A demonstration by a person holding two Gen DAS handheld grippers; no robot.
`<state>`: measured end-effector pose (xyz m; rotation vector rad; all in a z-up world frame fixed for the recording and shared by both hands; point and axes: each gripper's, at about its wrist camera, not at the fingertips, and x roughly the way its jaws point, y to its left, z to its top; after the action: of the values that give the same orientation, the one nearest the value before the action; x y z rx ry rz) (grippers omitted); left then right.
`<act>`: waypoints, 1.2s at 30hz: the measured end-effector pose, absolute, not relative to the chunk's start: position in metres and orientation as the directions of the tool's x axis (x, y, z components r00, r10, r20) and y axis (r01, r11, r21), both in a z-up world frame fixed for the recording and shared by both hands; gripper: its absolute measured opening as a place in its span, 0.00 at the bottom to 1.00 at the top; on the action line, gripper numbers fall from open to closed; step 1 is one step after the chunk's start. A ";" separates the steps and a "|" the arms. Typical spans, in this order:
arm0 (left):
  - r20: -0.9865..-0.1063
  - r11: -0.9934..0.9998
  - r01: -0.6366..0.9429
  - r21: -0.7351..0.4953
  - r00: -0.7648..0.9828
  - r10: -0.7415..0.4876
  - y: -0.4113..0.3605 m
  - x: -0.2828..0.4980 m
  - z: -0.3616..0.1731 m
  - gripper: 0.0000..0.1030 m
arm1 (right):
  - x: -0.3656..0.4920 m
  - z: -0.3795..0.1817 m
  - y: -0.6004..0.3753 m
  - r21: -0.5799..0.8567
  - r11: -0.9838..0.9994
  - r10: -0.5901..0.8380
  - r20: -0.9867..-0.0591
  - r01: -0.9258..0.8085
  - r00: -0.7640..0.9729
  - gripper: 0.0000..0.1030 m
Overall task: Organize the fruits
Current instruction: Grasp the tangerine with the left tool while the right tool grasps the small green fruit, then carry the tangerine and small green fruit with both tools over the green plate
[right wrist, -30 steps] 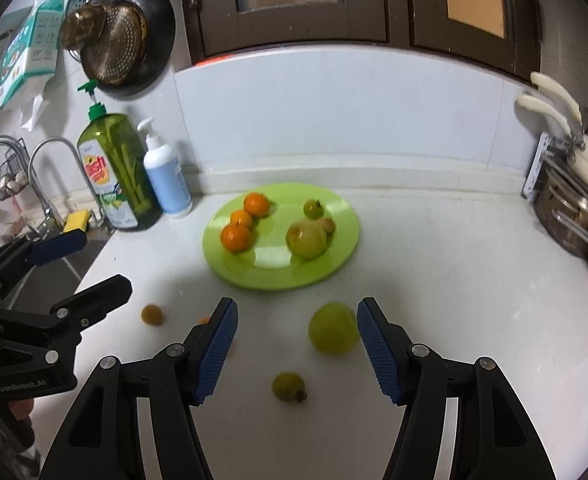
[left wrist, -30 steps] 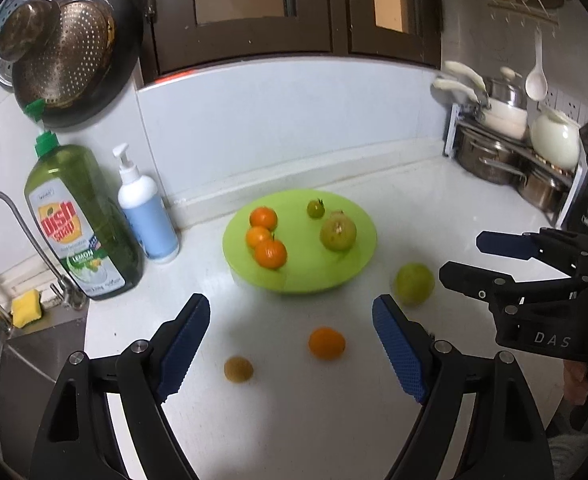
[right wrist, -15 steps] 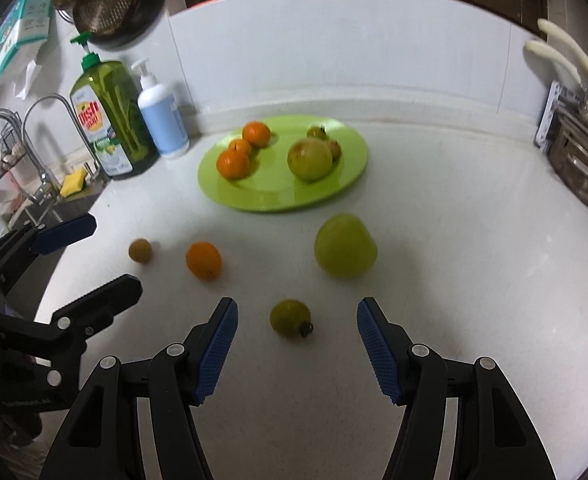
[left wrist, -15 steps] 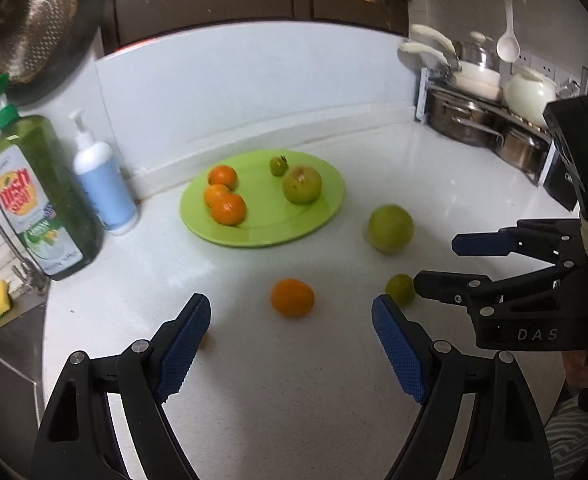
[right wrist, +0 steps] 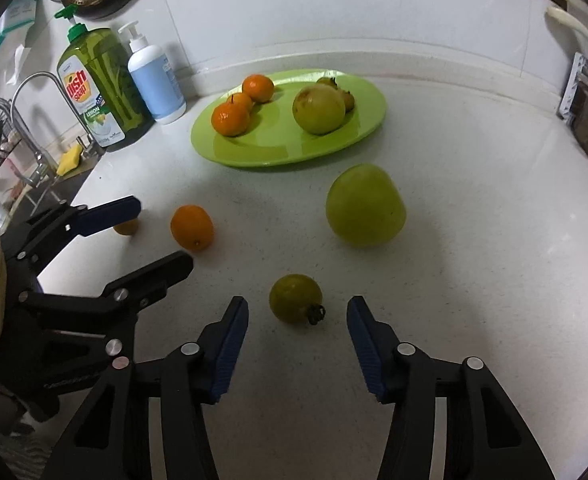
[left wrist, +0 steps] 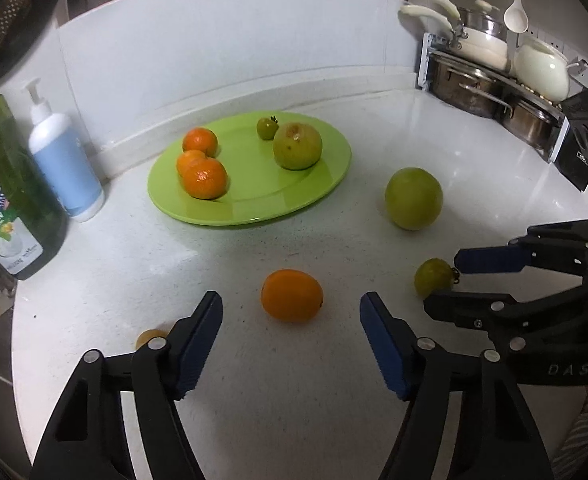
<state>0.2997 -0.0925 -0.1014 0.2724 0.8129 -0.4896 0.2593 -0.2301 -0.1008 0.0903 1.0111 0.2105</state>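
While my left gripper [left wrist: 289, 320] hangs low over the counter [left wrist: 294, 392] with its jaws spread wide, the orange [left wrist: 291, 295] sits just ahead of the gap between the blue pads [left wrist: 197, 344], touching neither. My right gripper [right wrist: 298, 340] is likewise spread apart, and the small green fruit [right wrist: 296, 298] lies just ahead of its tips, stem end toward the right pad [right wrist: 364, 354], not gripped. From the left wrist view I see that same gripper [left wrist: 448, 278] side-on, bracketing the little fruit. A big green fruit [right wrist: 365, 205] rests on the counter between the small one and the plate [right wrist: 334, 148], apart from both. On the plate lie three oranges [right wrist: 230, 118] bunched on its left side and a green apple [right wrist: 318, 109] on the right, with smaller fruit behind it. One tiny yellowish fruit [left wrist: 149, 337] sits beside my left gripper's left finger, partly hidden. A dish soap bottle [right wrist: 93, 88] and a pump bottle [right wrist: 155, 80] stand left of the plate.
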 end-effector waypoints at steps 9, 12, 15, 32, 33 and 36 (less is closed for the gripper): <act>-0.776 0.852 0.524 0.016 0.544 -0.320 -0.099 0.313 -0.113 0.55 | 0.268 -0.107 -0.224 0.180 0.972 0.231 -0.840 -0.150 0.491 0.37; -0.784 0.851 0.525 -0.005 0.526 -0.329 -0.098 0.314 -0.116 0.53 | 0.270 -0.108 -0.223 0.180 0.972 0.232 -0.841 -0.151 0.490 0.34; -0.789 0.848 0.529 -0.020 0.513 -0.339 -0.099 0.316 -0.117 0.48 | 0.270 -0.108 -0.222 0.180 0.972 0.233 -0.841 -0.153 0.488 0.30; -0.783 0.850 0.525 -0.033 0.515 -0.348 -0.098 0.313 -0.111 0.35 | 0.270 -0.106 -0.220 0.184 0.970 0.238 -0.838 -0.156 0.491 0.29; -0.782 0.851 0.525 -0.034 0.516 -0.350 -0.098 0.312 -0.109 0.35 | 0.270 -0.106 -0.220 0.184 0.971 0.238 -0.838 -0.156 0.492 0.29; -0.779 0.856 0.516 -0.033 0.524 -0.346 -0.097 0.310 -0.106 0.35 | 0.269 -0.106 -0.221 0.183 0.970 0.238 -0.835 -0.158 0.496 0.29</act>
<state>0.3096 -0.0971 -0.1058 0.2123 0.8794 -0.5205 0.2685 -0.2207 -0.1058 0.0857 1.0245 0.2403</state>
